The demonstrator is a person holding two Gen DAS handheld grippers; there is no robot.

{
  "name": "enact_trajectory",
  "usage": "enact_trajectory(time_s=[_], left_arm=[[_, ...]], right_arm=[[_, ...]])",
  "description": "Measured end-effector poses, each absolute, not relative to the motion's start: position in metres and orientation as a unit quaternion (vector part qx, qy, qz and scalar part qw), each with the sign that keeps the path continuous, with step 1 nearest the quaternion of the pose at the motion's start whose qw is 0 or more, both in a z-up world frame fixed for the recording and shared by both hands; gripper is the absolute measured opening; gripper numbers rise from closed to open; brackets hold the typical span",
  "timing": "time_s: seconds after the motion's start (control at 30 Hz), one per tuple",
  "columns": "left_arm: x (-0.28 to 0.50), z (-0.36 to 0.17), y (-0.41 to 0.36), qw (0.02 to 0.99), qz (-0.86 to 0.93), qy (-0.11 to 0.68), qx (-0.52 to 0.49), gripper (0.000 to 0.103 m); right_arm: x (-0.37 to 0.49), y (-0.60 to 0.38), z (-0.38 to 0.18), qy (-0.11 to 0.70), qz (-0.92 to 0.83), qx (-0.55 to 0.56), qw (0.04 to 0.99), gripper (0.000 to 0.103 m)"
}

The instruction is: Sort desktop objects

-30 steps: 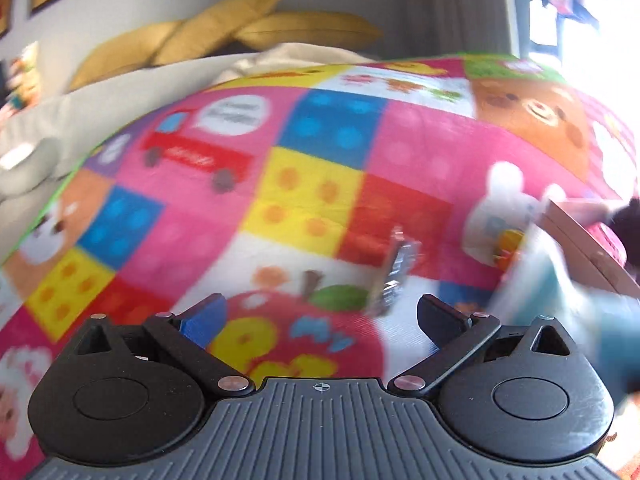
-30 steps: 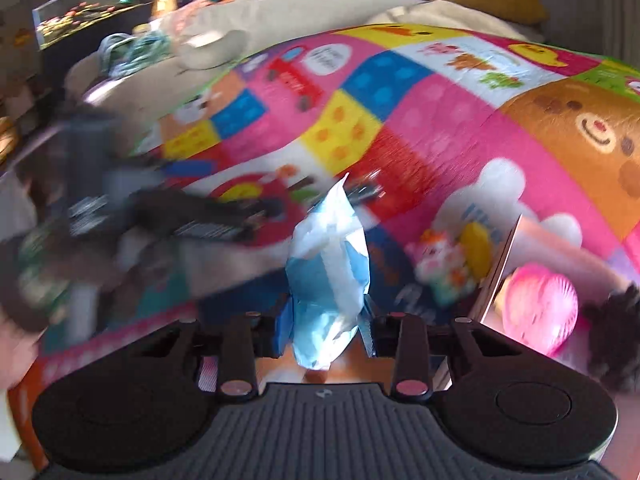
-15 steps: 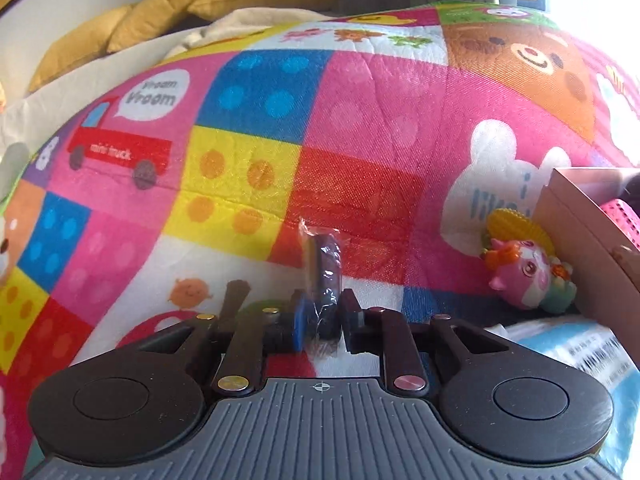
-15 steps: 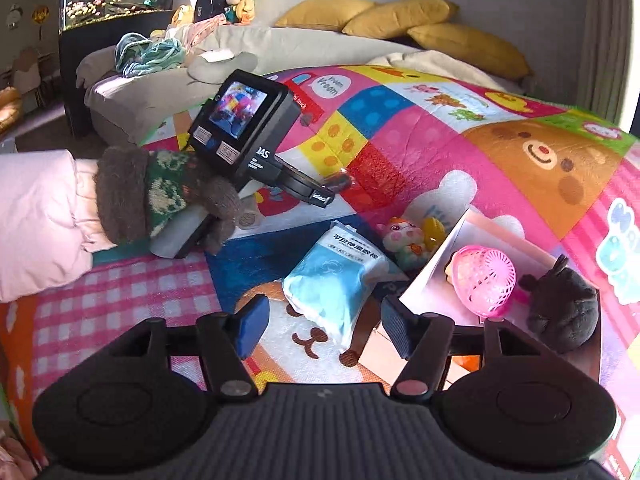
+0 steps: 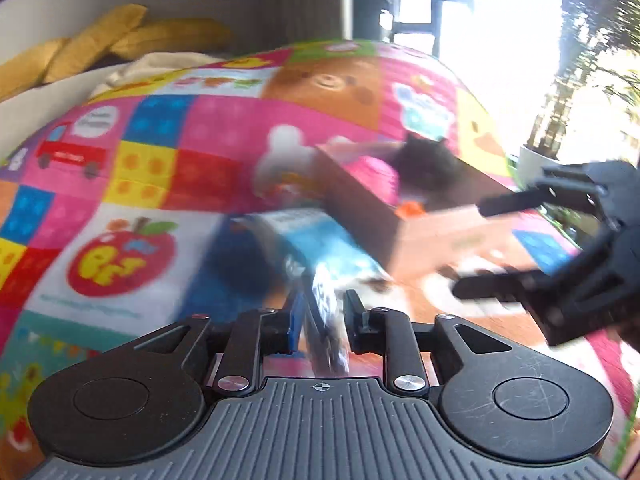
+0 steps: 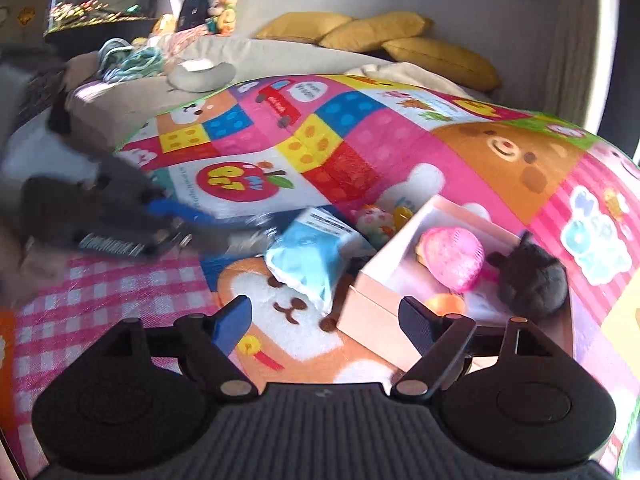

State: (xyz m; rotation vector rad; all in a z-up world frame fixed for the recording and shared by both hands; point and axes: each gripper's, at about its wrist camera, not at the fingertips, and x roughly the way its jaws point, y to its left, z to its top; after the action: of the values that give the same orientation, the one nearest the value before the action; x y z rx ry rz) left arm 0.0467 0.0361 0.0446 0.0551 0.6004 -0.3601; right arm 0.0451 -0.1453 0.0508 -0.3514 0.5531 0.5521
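My left gripper (image 5: 324, 314) holds a small clear packet (image 5: 326, 320) with something dark inside. Its jaws are opening, with the pads still against the packet. It hangs blurred above the mat, near a pale blue tissue pack (image 5: 316, 240) (image 6: 312, 256). That pack lies flat beside the pink cardboard box (image 6: 368, 276) (image 5: 360, 204). The box holds a pink mesh ball (image 6: 452, 258), a dark plush toy (image 6: 532, 276) and an orange piece (image 6: 444, 304). My right gripper (image 6: 325, 320) (image 5: 468, 250) hovers in front of the box. Its jaws are opening, with nothing between them.
Everything sits on a bright patchwork play mat (image 6: 360, 136). A small pig figure (image 6: 376, 220) stands behind the tissue pack, by the box corner. Pink gingham cloth (image 6: 100, 300) covers the near left. Yellow cushions (image 6: 380, 32) and a grey sofa (image 6: 120, 100) lie beyond.
The left gripper shut on the small packet and swung right toward the box with it. The right gripper let go of the tissue pack, which now lies by the box, and widened.
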Motion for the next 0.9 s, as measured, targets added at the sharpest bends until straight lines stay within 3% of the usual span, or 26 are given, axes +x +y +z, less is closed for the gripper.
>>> enact_trajectory(time_s=[0.03, 0.07, 0.1, 0.23, 0.53, 0.6, 0.67, 0.9], left_arm=[[0.045, 0.042, 0.029, 0.936, -0.183, 0.297, 0.034, 0.053], [0.045, 0.039, 0.023, 0.937, -0.182, 0.296, 0.04, 0.071], [0.047, 0.039, 0.02, 0.939, -0.175, 0.293, 0.043, 0.079], [0.07, 0.05, 0.019, 0.949, -0.144, 0.281, -0.013, 0.097], [0.149, 0.026, 0.008, 0.933, -0.121, 0.338, 0.0, 0.096], [0.152, 0.02, 0.012, 0.931, -0.123, 0.343, 0.0, 0.074], [0.151, 0.017, 0.017, 0.929, -0.124, 0.348, -0.006, 0.059], [0.101, 0.028, 0.041, 0.936, -0.114, 0.332, 0.01, 0.055]], right_arm=[[0.043, -0.151, 0.052, 0.268, 0.26, -0.163, 0.913, 0.085], [0.041, -0.158, 0.054, 0.267, 0.25, -0.156, 0.918, 0.085], [0.038, -0.163, 0.055, 0.264, 0.242, -0.15, 0.921, 0.086], [0.027, -0.187, 0.059, 0.258, 0.218, -0.128, 0.932, 0.089], [0.027, -0.214, 0.034, 0.292, 0.19, -0.067, 0.935, 0.093], [0.028, -0.213, 0.028, 0.298, 0.192, -0.065, 0.933, 0.094], [0.028, -0.208, 0.023, 0.302, 0.197, -0.067, 0.93, 0.098], [0.021, -0.17, 0.014, 0.301, 0.25, -0.092, 0.915, 0.1]])
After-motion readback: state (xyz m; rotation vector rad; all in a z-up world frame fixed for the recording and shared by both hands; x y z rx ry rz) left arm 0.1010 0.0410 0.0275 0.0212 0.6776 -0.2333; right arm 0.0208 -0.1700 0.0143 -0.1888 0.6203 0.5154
